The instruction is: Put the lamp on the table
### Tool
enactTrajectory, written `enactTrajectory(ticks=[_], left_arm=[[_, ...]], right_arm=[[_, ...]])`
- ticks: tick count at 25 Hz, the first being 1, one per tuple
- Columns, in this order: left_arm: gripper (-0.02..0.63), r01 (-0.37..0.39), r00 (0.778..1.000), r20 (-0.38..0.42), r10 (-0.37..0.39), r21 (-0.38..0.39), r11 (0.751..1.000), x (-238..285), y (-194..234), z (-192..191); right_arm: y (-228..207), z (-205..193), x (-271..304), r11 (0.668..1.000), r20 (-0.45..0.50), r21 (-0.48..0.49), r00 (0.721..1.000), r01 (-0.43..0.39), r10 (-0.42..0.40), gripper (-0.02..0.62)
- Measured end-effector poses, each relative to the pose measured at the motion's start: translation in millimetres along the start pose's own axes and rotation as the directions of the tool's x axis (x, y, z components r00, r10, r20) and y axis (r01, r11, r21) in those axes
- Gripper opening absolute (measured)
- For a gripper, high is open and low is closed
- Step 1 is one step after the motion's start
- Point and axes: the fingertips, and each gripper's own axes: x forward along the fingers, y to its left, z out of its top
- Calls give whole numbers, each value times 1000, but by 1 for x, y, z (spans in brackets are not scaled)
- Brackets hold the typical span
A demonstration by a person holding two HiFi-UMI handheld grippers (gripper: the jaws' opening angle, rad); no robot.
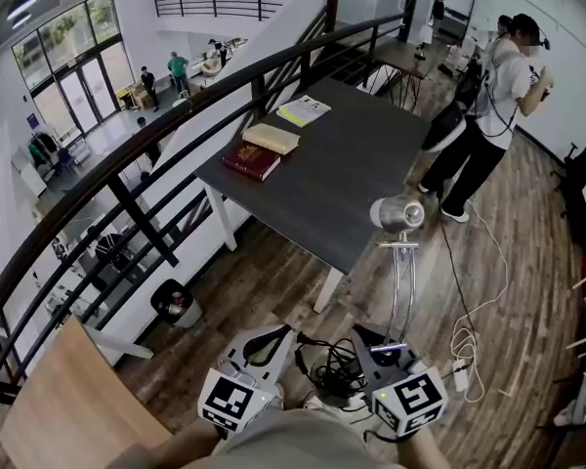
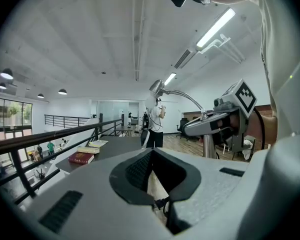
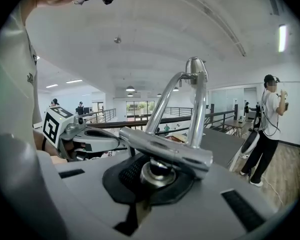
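Observation:
The chrome lamp [image 1: 401, 262] stands upright in my right gripper [image 1: 383, 348], which is shut on the bottom of its stem. Its round head [image 1: 398, 212] hangs just off the near right corner of the dark grey table [image 1: 342, 164]. In the right gripper view the jaws clamp the lamp [image 3: 196, 99] at its lower joint, at the right gripper [image 3: 155, 173]. My left gripper [image 1: 261, 345] hovers beside it, low and to the left, shut and empty. In the left gripper view the left gripper [image 2: 153, 156] has its tips together, with only floor behind them.
On the table's far left lie a red book [image 1: 251, 159], a tan book [image 1: 271, 138] and papers [image 1: 304, 110]. A black railing [image 1: 176, 115] runs along its left side. A person [image 1: 488, 115] stands at the right. Cables [image 1: 332, 364] lie on the wooden floor below me.

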Motion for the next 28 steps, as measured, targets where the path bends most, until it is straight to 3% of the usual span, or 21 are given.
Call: enactTrajectory(ticks=[8,13,28], left_arm=[[5,-9,1000,4,9,25,1000,-7,-4,-2],[5,-17,1000,-18,17,-11,1000,-10,-8,-6],[5,-44,998,-37,44,-3,999,-12,-38,-15]], right_arm=[[8,-2,-5,1000,-1,-12,1000,-18,18,-3],[11,-6,-7,999,-3,-15,999,-34,34,-3],[9,-19,-25,995,-2,-41,996,-95,95,-3]])
